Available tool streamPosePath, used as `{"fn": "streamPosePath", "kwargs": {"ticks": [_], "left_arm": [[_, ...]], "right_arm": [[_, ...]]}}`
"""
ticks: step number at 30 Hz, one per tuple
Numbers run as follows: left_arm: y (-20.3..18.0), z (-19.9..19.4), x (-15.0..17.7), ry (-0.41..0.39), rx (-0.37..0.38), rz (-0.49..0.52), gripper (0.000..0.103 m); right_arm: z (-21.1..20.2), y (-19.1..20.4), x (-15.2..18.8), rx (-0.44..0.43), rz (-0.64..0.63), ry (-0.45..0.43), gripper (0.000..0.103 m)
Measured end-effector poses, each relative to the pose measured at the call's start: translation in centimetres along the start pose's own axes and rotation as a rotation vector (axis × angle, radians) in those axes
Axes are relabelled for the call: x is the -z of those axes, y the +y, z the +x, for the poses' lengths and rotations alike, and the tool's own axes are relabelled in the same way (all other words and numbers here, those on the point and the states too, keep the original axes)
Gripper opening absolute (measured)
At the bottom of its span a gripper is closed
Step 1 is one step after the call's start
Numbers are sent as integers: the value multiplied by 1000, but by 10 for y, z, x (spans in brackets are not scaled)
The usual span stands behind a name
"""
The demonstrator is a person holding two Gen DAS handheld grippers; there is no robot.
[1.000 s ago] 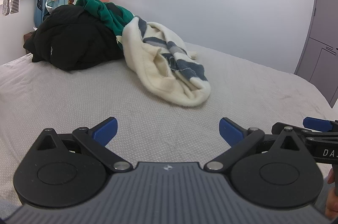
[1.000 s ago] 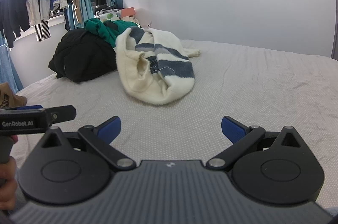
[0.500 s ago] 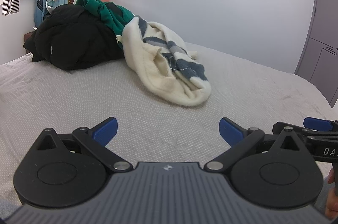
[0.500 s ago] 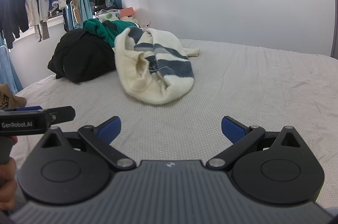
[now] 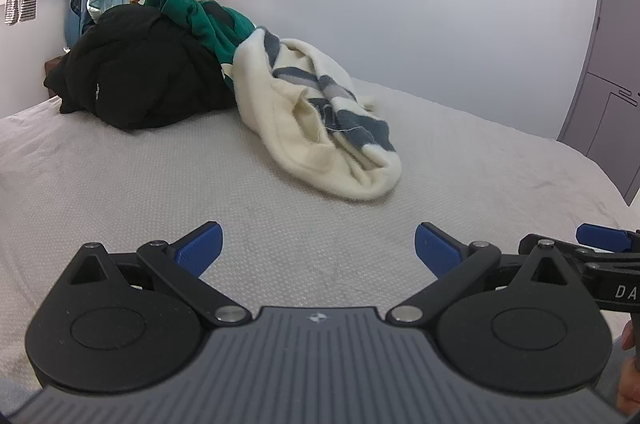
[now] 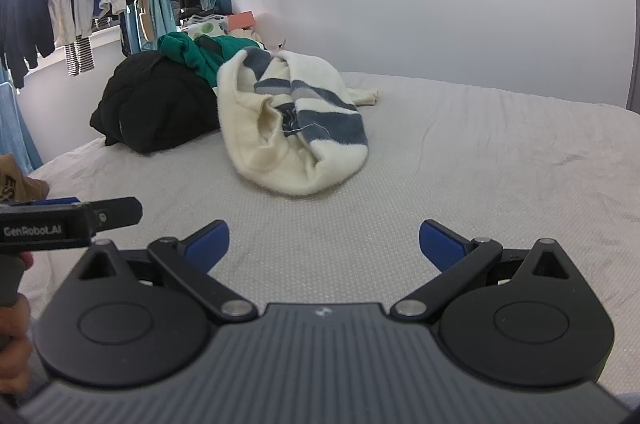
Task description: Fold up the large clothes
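Cream knit with grey-blue stripes, the sweater (image 5: 316, 128) lies crumpled on the bed (image 5: 120, 184), well ahead of the wide-open, empty left claw (image 5: 318, 248). From the right view, the right claw (image 6: 324, 244) gapes empty too; the sweater looks soft and floppy, best pinched at its near hem.

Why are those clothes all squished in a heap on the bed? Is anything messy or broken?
Messy, yes. The cream striped sweater lies crumpled, with a loose thread showing, against a black garment and a green one piled on the bed. Nothing is folded yet, and nothing looks broken.
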State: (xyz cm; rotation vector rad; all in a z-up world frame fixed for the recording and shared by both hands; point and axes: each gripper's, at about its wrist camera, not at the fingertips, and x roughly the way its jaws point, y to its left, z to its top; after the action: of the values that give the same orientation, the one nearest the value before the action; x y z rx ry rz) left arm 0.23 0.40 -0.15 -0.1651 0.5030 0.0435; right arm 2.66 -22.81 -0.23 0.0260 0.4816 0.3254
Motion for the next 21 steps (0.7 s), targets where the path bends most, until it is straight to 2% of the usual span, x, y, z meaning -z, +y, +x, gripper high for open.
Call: {"fn": "streamPosePath", "kwargs": {"ticks": [13, 21], "left_arm": [[6, 2, -2, -6, 6, -24, 103], [23, 19, -18, -24, -10, -49, 103]], "right_arm": [[4, -3, -1, -4, 25, 9, 103], [10, -8, -8, 14, 45, 13, 103]]}}
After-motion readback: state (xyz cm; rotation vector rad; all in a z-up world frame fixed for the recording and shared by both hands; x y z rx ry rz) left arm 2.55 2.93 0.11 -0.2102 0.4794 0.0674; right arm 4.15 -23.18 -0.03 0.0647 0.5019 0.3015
